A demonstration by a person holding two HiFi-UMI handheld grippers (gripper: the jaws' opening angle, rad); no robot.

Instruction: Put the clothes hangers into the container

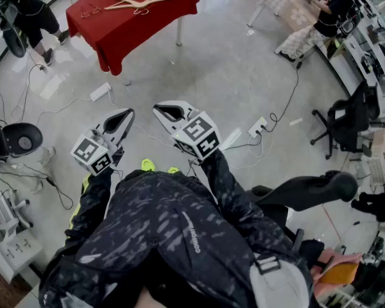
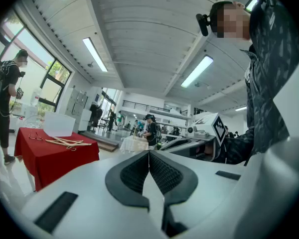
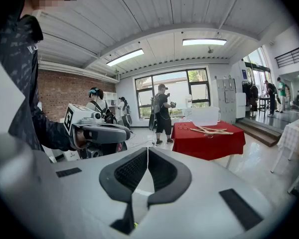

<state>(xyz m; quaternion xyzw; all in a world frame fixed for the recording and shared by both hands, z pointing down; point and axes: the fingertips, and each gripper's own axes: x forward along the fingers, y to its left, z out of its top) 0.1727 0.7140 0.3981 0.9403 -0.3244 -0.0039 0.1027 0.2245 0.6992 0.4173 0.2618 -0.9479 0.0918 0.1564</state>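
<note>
Lying crossed in a loose pile on a red table (image 1: pixel 147 19), the wooden hangers (image 1: pixel 141 0) sit well apart from both grippers, across an open stretch of pale floor (image 1: pixel 231 76). A white box (image 3: pixel 205 116) stands on the same table just behind the hangers, and a small red item (image 1: pixel 90 9) lies near them toward the table's left end; what it is cannot be told. The left gripper (image 1: pixel 129 113) and the right gripper (image 1: pixel 158 110) are held side by side in front of the person's body, near each other but not touching, both aimed toward the table. In the left gripper view the two dark pads meet along a thin line at the tip with nothing between them, so that gripper is closed and empty. The right gripper view shows the same: pads pressed together, nothing held. Neither gripper touches any object. Cables and a power strip (image 1: pixel 100 92) lie on the floor between the grippers and the table.
</note>
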